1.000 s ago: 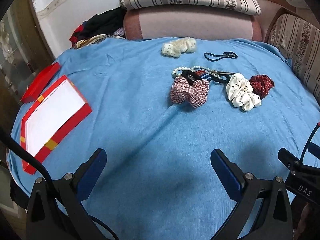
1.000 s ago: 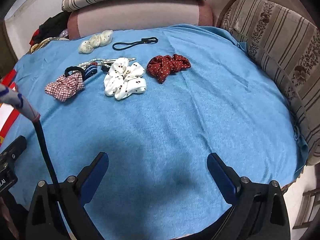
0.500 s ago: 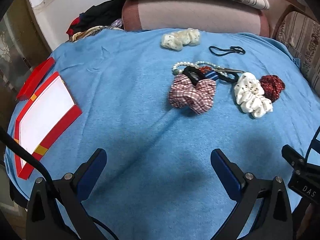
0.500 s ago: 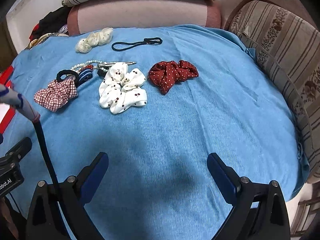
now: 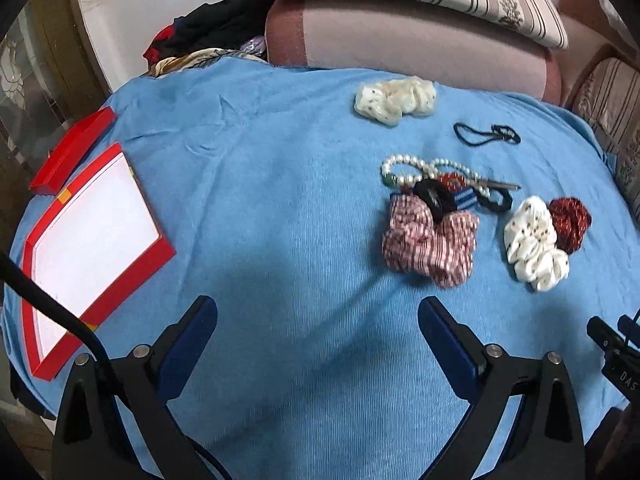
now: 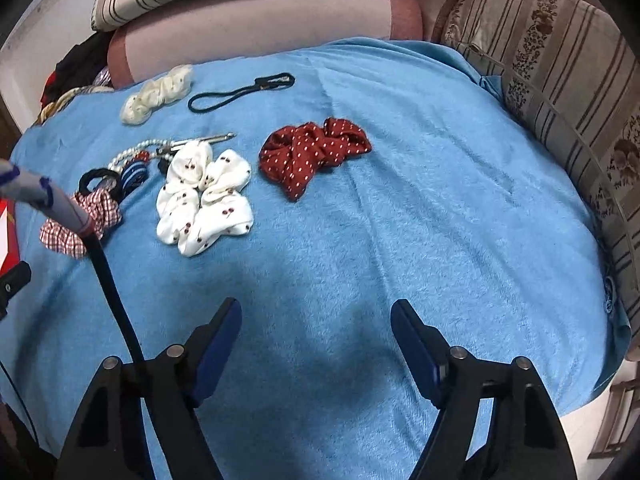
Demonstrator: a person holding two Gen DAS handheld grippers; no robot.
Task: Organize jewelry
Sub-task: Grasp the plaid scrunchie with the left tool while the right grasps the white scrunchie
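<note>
Hair accessories lie on a blue cloth [image 5: 280, 208]. A red-checked scrunchie [image 5: 430, 242] sits beside a pearl strand [image 5: 404, 166], small hair ties [image 5: 440, 196] and a metal clip [image 5: 502, 186]. A white cherry-print scrunchie [image 6: 204, 200] and a dark red dotted scrunchie [image 6: 312, 152] lie ahead of my right gripper [image 6: 316, 316]. Farther back are a cream scrunchie [image 5: 394, 98] and a black elastic [image 6: 240, 90]. An open red box [image 5: 88, 248] with a white lining rests at the left. My left gripper [image 5: 318, 314] hovers open and holds nothing. The right jaws are closing with nothing between them.
The red box lid [image 5: 74, 148] lies behind the box. Stacked cushions [image 5: 400, 12] and a pile of clothes [image 5: 208, 36] line the far edge. A striped sofa arm [image 6: 568, 92] borders the right side. A black cable [image 6: 112, 280] crosses the right wrist view.
Both grippers have moved forward toward the accessories, which now look larger and closer. The right gripper's jaws have narrowed. Nothing on the cloth has moved.
</note>
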